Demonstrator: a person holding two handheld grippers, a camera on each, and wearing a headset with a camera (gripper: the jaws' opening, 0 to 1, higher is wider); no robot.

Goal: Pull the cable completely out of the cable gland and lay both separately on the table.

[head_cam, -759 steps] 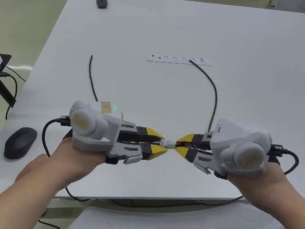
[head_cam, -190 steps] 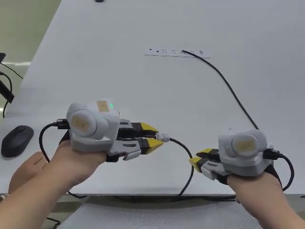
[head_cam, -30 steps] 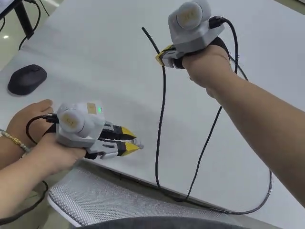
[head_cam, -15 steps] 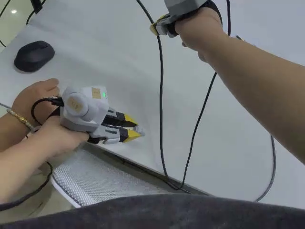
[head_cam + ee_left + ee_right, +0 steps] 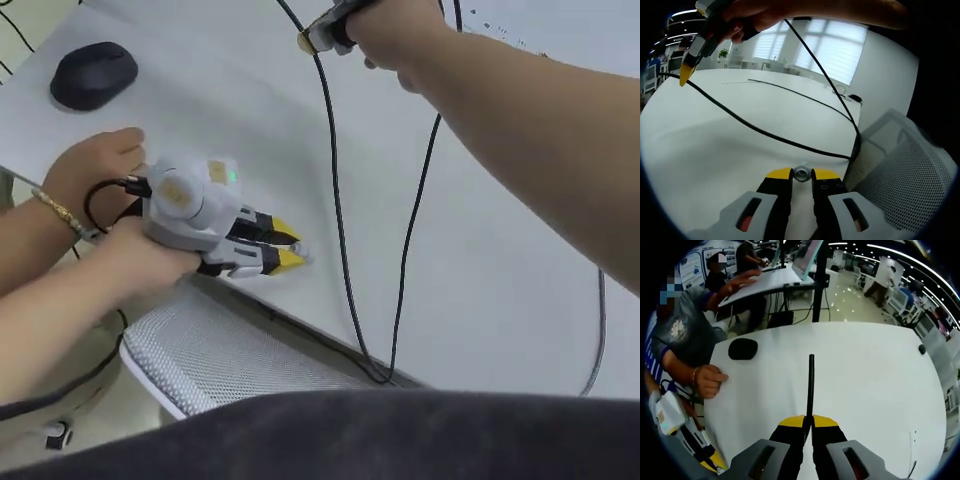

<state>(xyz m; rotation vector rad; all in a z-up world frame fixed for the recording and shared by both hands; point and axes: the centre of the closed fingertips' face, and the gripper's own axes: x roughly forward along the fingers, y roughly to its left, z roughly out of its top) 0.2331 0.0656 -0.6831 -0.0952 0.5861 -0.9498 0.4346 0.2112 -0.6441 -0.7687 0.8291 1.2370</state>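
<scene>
The gland (image 5: 801, 173) is sitting pinched between the yellow jaw tips of the left hand-held gripper (image 5: 290, 246). It is being held low over the worktop (image 5: 200, 120) at the near edge, on the near side of the mouse (image 5: 93, 75) and to its right. The cable (image 5: 335, 180) is running clear of the gland, not touching it. The right hand-held gripper (image 5: 809, 420) is clamping together on the cable just behind its free end, which is sticking straight out past the jaws. This gripper is being held up above the worktop, well to the right of the mouse in the head view. From those jaws the cable is hanging down, looping past the near edge to the right of the gland, and rising back across the worktop. A bare hand (image 5: 100, 165) wearing a bracelet is resting on the worktop between the mouse and the left hand-held gripper. A mesh chair (image 5: 230, 360) is standing below the near edge.
</scene>
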